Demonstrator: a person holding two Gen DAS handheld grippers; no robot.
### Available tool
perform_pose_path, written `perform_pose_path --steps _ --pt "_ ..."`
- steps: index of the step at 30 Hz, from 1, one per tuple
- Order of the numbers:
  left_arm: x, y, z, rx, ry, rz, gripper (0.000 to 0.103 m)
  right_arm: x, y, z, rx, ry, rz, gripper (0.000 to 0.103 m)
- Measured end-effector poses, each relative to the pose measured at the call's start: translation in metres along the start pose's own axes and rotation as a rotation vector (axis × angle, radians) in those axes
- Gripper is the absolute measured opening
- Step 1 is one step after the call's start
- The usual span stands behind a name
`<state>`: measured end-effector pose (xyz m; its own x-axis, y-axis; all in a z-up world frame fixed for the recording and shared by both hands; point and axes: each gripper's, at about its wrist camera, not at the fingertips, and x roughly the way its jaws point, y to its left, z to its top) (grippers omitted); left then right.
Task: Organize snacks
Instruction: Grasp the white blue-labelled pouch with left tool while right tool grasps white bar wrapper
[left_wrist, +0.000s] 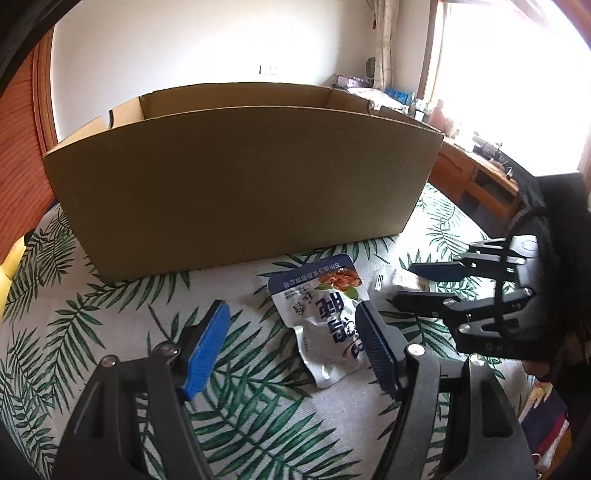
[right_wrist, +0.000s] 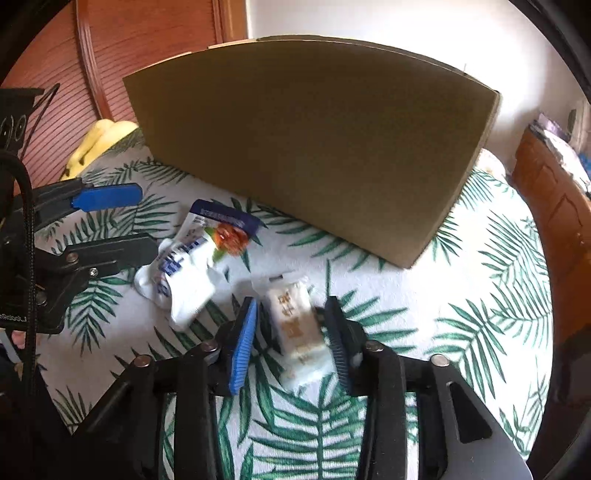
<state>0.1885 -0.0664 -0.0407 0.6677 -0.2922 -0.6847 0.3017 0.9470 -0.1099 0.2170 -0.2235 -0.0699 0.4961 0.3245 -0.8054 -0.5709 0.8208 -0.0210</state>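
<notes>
A large open cardboard box (left_wrist: 240, 184) stands on the leaf-print cloth, also in the right wrist view (right_wrist: 314, 140). A white and blue snack pouch (left_wrist: 325, 317) lies in front of it, next to my open left gripper (left_wrist: 291, 347), whose right finger is beside the pouch; the pouch also shows in the right wrist view (right_wrist: 192, 269). A small white and tan snack bar (right_wrist: 299, 332) lies between the pads of my right gripper (right_wrist: 293, 339), which stands open around it. The bar shows partly in the left wrist view (left_wrist: 402, 282), by the right gripper (left_wrist: 424, 288).
The leaf-print cloth (right_wrist: 461, 314) covers the surface. A yellow item (right_wrist: 99, 144) lies at the far left by a wooden panel wall (right_wrist: 74, 74). A wooden desk (left_wrist: 480, 177) with clutter stands under the bright window at right.
</notes>
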Motion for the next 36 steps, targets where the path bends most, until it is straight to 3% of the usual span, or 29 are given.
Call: perform_pose_path --steps 3,9,18,25,30,36 --pt "0.003 -0.008 0.001 0.016 0.013 0.003 0.071 -0.006 -0.002 -0.007 0.022 -0.014 -0.02 0.02" --pt "0.018 -0.021 0.004 0.037 0.06 0.016 0.071 -0.01 0.003 -0.019 0.027 -0.054 -0.063 0.021" --pt "0.04 -0.029 0.005 0.022 0.154 0.04 0.071 -0.014 -0.004 -0.025 0.064 -0.073 -0.05 0.021" --pt "0.044 -0.044 0.007 0.049 0.166 0.103 0.071 -0.011 -0.005 -0.024 0.077 -0.076 -0.034 0.021" --pt "0.041 -0.047 0.005 0.045 0.169 0.098 0.059 -0.011 -0.003 -0.024 0.07 -0.077 -0.043 0.021" --pt "0.029 -0.041 -0.006 0.037 0.154 0.106 0.058 -0.01 -0.002 -0.024 0.067 -0.078 -0.048 0.021"
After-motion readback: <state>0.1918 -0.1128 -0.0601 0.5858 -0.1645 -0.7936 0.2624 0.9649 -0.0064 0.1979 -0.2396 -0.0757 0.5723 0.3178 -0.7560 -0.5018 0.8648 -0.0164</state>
